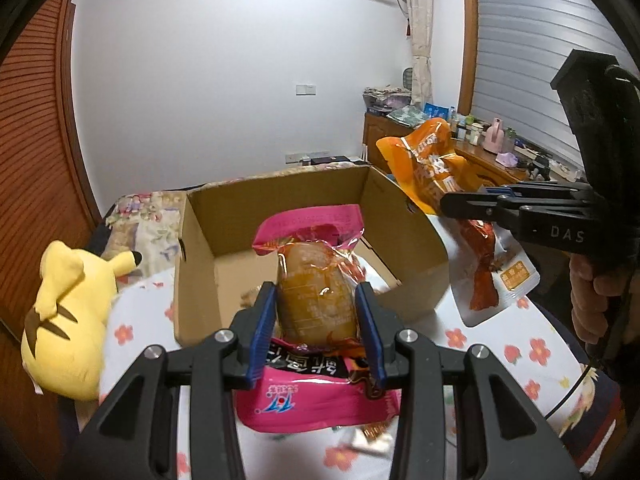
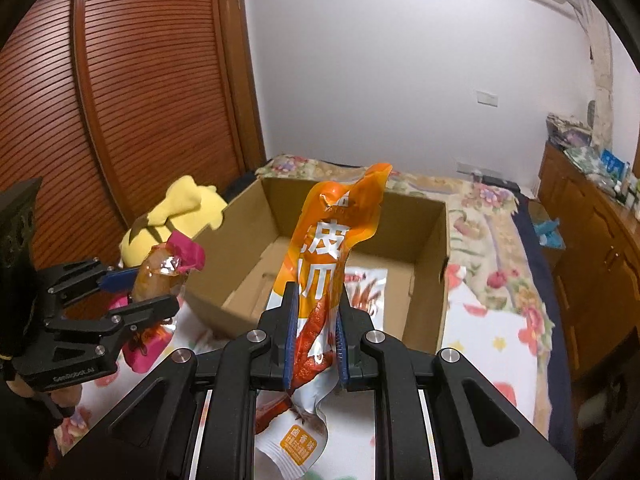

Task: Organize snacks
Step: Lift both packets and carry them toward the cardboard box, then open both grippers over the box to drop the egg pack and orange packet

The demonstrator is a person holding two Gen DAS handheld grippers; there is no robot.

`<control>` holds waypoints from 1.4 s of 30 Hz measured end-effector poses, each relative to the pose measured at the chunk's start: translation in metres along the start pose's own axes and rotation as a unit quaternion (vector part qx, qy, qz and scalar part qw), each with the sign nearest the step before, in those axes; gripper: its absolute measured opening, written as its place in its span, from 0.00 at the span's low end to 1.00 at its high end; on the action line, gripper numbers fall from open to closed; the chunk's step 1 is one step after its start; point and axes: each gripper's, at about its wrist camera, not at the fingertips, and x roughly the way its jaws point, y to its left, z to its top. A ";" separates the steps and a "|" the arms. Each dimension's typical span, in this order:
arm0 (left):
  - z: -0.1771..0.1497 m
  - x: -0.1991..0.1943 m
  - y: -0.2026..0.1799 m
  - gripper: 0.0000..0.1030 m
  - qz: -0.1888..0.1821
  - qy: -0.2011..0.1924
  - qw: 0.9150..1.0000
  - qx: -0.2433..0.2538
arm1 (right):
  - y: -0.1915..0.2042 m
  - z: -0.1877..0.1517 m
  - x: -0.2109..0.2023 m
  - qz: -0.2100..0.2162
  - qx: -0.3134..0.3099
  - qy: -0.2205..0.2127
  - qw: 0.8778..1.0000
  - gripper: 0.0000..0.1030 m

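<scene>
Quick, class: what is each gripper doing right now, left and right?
Left gripper: closed on the pink snack packet, near the cardboard box.
Right gripper: closed on the orange snack packet.

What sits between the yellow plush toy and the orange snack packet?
The open cardboard box stands between the yellow plush toy and the orange snack packet, clearest in the left wrist view. The pink snack packet, held in the left jaws, hangs before it.
</scene>
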 end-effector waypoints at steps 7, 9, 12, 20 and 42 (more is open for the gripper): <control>0.013 0.032 0.016 0.38 0.014 0.010 1.000 -0.008 | -0.022 0.025 0.036 0.009 0.003 0.001 1.000 0.13; 0.014 0.040 0.020 0.37 0.016 0.012 1.000 -0.012 | -0.030 0.029 0.046 0.011 0.008 0.003 1.000 0.13; 0.017 0.052 0.025 0.38 0.019 0.017 1.000 -0.014 | -0.038 0.031 0.060 0.008 0.010 0.005 1.000 0.13; 0.021 0.072 0.022 0.38 0.025 0.026 0.999 -0.013 | -0.043 0.020 0.089 -0.028 -0.010 0.032 0.999 0.14; 0.017 0.075 0.013 0.40 0.029 0.033 0.999 -0.007 | -0.048 0.002 0.090 -0.025 -0.008 0.058 0.998 0.15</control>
